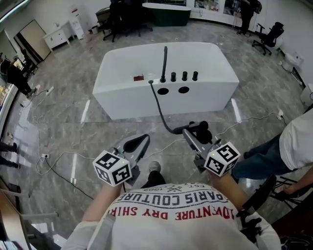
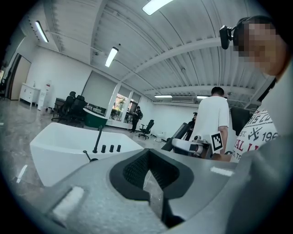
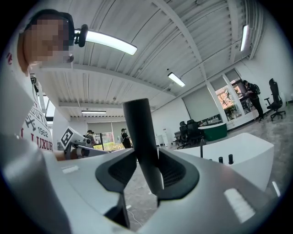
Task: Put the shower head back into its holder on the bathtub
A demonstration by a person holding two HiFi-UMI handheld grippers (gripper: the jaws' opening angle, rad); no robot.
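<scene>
The white bathtub (image 1: 166, 83) stands ahead on the grey floor. On its near deck are a tall black spout (image 1: 165, 61), three black knobs (image 1: 184, 76) and two round dark openings (image 1: 173, 90). A black hose (image 1: 159, 108) runs from the deck down to the black shower head (image 1: 200, 128). My right gripper (image 1: 193, 133) is shut on the shower head, whose handle (image 3: 139, 132) stands upright between the jaws (image 3: 149, 171). My left gripper (image 1: 139, 142) is shut with nothing in it, and its jaws (image 2: 149, 176) meet. Both grippers hang well short of the tub.
A person in a white shirt and jeans (image 1: 288, 146) stands close on the right beside a black stool (image 1: 286, 183). Cables (image 1: 63, 156) trail over the floor at the left. Office chairs (image 1: 266, 36) and a dark green tub (image 1: 171, 12) stand far back.
</scene>
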